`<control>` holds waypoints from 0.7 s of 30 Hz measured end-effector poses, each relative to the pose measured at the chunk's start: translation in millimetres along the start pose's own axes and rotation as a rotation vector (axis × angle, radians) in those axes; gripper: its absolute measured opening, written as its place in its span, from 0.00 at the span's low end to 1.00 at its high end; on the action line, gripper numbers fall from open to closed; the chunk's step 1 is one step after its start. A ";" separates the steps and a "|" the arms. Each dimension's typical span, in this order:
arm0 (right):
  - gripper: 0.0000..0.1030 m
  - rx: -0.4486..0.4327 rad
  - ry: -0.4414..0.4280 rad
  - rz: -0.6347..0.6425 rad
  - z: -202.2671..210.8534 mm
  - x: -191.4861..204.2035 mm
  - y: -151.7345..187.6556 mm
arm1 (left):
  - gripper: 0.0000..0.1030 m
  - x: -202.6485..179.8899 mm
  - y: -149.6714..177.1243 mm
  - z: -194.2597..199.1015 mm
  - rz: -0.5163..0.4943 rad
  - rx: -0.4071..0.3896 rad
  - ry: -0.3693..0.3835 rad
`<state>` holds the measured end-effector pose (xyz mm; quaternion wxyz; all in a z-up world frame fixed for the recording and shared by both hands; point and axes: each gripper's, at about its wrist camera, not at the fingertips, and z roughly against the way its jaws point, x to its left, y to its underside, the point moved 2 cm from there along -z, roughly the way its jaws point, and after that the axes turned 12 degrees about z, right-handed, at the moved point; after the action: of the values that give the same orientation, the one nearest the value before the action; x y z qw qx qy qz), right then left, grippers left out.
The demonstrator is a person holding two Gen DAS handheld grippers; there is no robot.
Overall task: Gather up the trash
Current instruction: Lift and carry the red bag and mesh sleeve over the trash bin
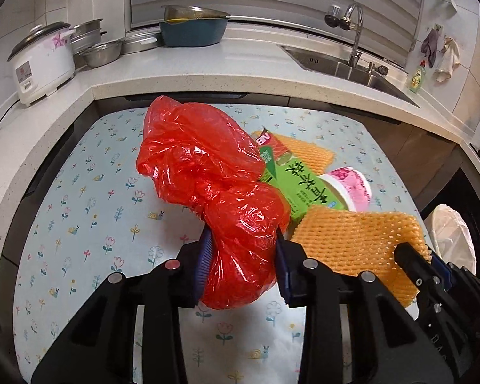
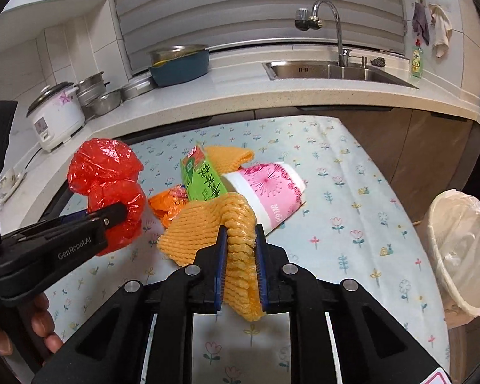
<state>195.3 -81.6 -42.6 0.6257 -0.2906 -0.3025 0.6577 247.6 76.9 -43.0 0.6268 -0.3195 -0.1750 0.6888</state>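
Note:
My left gripper (image 1: 241,249) is shut on a crumpled red plastic bag (image 1: 208,172), held just above the flowered table; the bag also shows in the right wrist view (image 2: 112,185). My right gripper (image 2: 240,256) is shut on an orange foam fruit net (image 2: 236,249), which also shows in the left wrist view (image 1: 352,243). On the table lie a green carton (image 2: 203,179), a pink paper cup (image 2: 268,192) on its side, a second orange foam net (image 2: 230,156) and an orange wrapper (image 2: 169,203).
A bin lined with a white bag (image 2: 460,249) stands to the right of the table (image 2: 352,224). Behind it runs a counter with a rice cooker (image 1: 41,60), metal pots (image 1: 100,49), a blue basin (image 1: 192,32) and a sink (image 1: 342,64).

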 end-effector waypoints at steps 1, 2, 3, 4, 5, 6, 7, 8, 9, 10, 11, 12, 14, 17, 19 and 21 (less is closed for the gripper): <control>0.15 -0.012 0.007 -0.007 6.6 -5.8 -1.7 | 0.32 -7.0 1.0 6.3 -0.009 -0.008 0.006; 0.15 -0.024 0.015 -0.014 13.9 -12.0 -3.1 | 0.32 -12.7 1.8 11.0 -0.016 -0.013 0.010; 0.15 -0.034 0.023 -0.020 19.5 -17.0 -3.8 | 0.32 -19.4 3.4 16.2 -0.025 -0.019 0.016; 0.15 -0.046 0.032 -0.027 26.1 -23.2 -4.4 | 0.32 -27.1 4.9 21.6 -0.037 -0.026 0.021; 0.15 -0.055 0.040 -0.033 31.4 -28.7 -4.8 | 0.32 -34.0 6.5 26.0 -0.047 -0.030 0.026; 0.15 -0.063 0.047 -0.039 36.7 -35.1 -4.8 | 0.32 -40.8 8.3 29.9 -0.057 -0.034 0.031; 0.15 -0.072 0.056 -0.048 42.6 -42.8 -5.2 | 0.32 -48.4 10.1 33.8 -0.068 -0.038 0.036; 0.15 -0.080 0.064 -0.056 47.3 -49.5 -5.0 | 0.32 -56.3 12.4 37.4 -0.079 -0.041 0.041; 0.15 -0.088 0.071 -0.063 52.3 -56.2 -4.5 | 0.32 -62.3 14.7 40.0 -0.088 -0.043 0.046; 0.15 -0.097 0.079 -0.072 58.0 -64.0 -3.7 | 0.32 -70.8 17.3 43.2 -0.101 -0.046 0.052; 0.15 -0.104 0.086 -0.079 62.6 -70.9 -3.2 | 0.32 -77.5 19.6 45.5 -0.112 -0.048 0.055; 0.15 -0.110 0.094 -0.087 67.0 -78.2 -2.5 | 0.32 -85.4 22.4 47.8 -0.125 -0.049 0.060; 0.15 -0.123 0.111 -0.104 76.6 -93.6 0.3 | 0.32 -99.7 27.7 50.8 -0.147 -0.048 0.069; 0.15 -0.138 0.136 -0.127 88.1 -115.3 4.3 | 0.32 -122.2 36.0 54.5 -0.183 -0.047 0.083; 0.15 -0.145 0.154 -0.142 95.9 -130.4 8.2 | 0.32 -139.4 42.7 56.6 -0.210 -0.047 0.092; 0.15 -0.149 0.168 -0.158 102.0 -143.5 12.6 | 0.32 -153.6 48.3 58.3 -0.233 -0.045 0.101</control>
<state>116.5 -228.8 14.5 0.6754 -0.3654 -0.3192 0.5554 174.4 -71.1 2.8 0.7033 -0.3452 -0.1943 0.5903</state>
